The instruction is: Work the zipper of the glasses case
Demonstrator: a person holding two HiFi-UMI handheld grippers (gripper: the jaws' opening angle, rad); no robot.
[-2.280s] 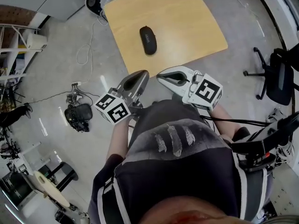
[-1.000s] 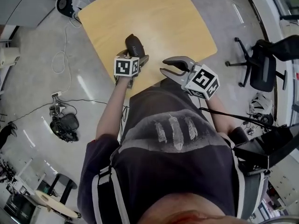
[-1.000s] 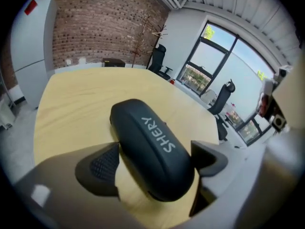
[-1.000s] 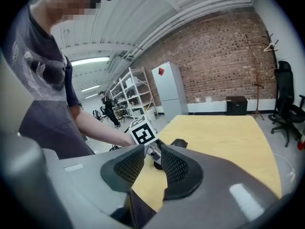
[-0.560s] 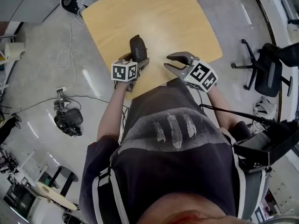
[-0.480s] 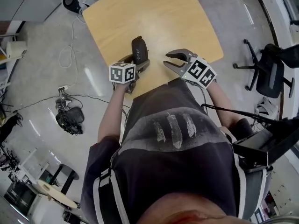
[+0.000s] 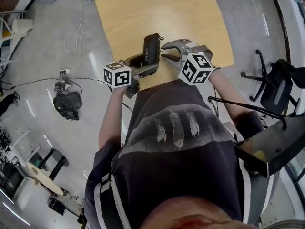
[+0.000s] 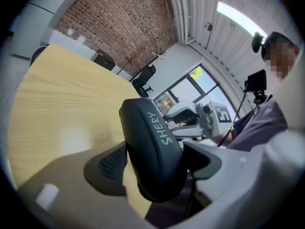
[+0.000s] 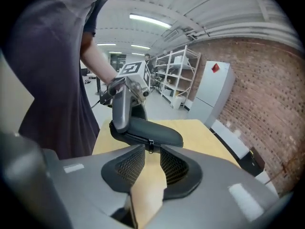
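Since a second ago the glasses case [image 7: 151, 49] has come up off the table [image 7: 157, 8], and the right gripper [image 7: 164, 51] has swung in beside it. The left gripper [image 7: 144, 63] is clamped on the near end of the case; its jaws have just been closing, and the left gripper view shows both pads pressed against the sides of the case [image 8: 152, 151], so its far end stands out over the table.

To the right of the case the right gripper's jaws stand apart, though they have just been closing too. In the right gripper view the zipper pull [image 9: 150, 146] hangs from the case's lower edge right at the mouth of the gap between the pads. It may be just ahead of the pads rather than between them, and neither pad presses on it.

My judgement is that the pick-up and steadying are done. The zip itself has not been started, as no gap shows along the seam. What is left is pinching the pull and then drawing it round the case.
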